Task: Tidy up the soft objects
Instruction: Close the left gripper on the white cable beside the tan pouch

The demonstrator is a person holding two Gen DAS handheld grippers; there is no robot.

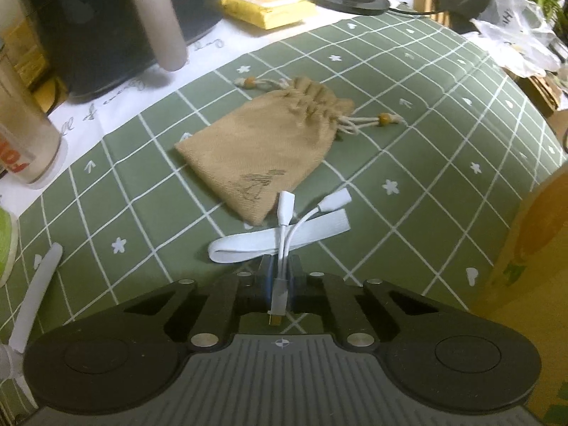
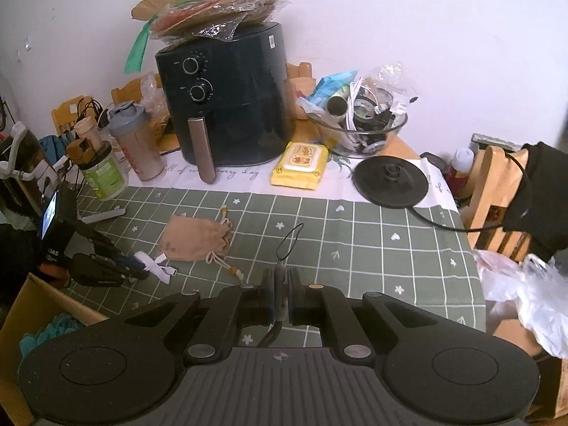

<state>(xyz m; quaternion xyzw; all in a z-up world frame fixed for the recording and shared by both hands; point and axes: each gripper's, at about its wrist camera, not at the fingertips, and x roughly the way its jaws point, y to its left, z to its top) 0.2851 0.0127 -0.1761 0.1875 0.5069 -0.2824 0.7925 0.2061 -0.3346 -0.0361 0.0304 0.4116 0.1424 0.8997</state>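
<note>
Slippage threatens: the left tool point(image 1: 279, 277) clenches only the white adapter cable point(image 1: 284, 227) by its plug, its split ends dangling over the white strap point(image 1: 248, 245) beside the pouch point(image 1: 262, 152). Right tool point(image 2: 280, 284) pinches a thin black cord point(image 2: 289, 245) above the surface point(image 2: 390, 248); either could snag or drop.

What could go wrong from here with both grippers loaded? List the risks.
1. The left gripper pinches the white splitter cable only by its metal plug; the two branch ends dangle and could snag the white strap lying beneath them.
2. The drawstring pouch is cinched shut, so nothing may go in until it is opened.
3. The right gripper clamps a thin dark item whose cord loop trails forward and might catch on the tablecloth.
</note>
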